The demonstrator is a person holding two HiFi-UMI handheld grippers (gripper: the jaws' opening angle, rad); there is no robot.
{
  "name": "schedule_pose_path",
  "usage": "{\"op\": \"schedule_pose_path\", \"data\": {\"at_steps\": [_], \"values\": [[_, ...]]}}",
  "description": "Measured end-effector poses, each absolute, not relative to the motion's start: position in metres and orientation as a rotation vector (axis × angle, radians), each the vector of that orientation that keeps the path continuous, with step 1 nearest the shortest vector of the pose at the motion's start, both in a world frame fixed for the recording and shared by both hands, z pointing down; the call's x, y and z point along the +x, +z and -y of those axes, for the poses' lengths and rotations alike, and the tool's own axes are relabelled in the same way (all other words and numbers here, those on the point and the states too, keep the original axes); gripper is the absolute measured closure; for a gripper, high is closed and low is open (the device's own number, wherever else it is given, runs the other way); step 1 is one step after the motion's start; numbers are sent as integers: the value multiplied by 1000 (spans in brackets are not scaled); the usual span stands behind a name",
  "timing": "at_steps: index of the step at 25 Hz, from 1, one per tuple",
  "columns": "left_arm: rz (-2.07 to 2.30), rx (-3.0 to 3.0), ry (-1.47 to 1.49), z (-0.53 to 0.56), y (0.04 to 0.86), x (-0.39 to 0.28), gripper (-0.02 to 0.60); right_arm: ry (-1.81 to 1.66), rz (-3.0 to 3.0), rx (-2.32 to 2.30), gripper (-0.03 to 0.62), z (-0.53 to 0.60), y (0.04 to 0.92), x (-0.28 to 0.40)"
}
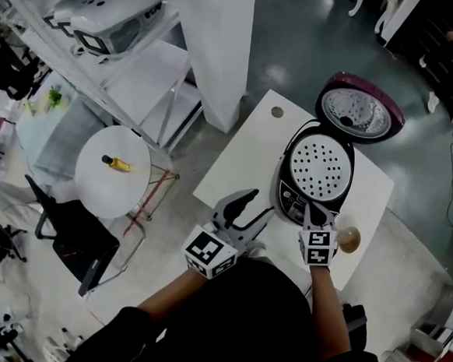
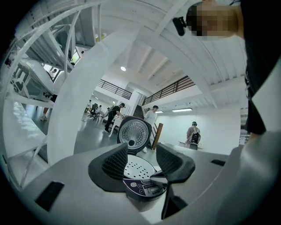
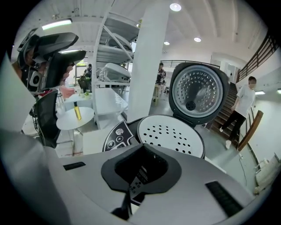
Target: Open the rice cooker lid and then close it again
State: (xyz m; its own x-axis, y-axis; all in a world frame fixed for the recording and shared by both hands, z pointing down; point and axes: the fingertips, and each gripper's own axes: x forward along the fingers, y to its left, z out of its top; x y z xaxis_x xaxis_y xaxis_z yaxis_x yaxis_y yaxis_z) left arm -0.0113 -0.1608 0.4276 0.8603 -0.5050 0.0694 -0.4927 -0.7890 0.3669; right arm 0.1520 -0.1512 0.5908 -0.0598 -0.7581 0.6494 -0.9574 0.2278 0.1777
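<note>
The rice cooker point(image 1: 314, 179) stood on the white worktop point(image 1: 240, 158), towards its right side. Its lid point(image 1: 361, 109) was swung fully open behind the body, inner face exposed. A white perforated plate point(image 1: 317, 164) covered the pot opening, and the control panel point(image 1: 291, 198) faced the person.

The right claw point(image 1: 316, 212) had its jaws together with nothing between them. It pointed downward at the cooker's front edge, over the control panel; contact could not be confirmed. The left claw point(image 1: 260, 204) had its jaws apart and empty, held level just left of the cooker's front.

A small round beige object point(image 1: 348, 239) lay beside the right claw. A round side table point(image 1: 113, 183) carrying a yellow bottle point(image 1: 118, 163) stood well left of the worktop.
</note>
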Motion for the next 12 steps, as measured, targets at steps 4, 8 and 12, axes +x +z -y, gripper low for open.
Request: {"op": "schedule_pose_path", "data": {"at_steps": [4,8,12], "values": [[734,2660,-42,156,427,-14,400,455,1877,1581,595,150,594,154],[722,2664,-46,156,426,-16,400,488,1887,1616,595,150,594,155],[704,2662,-59,156,425,-18,400,499,1877,1641,594,150,593,156]]}}
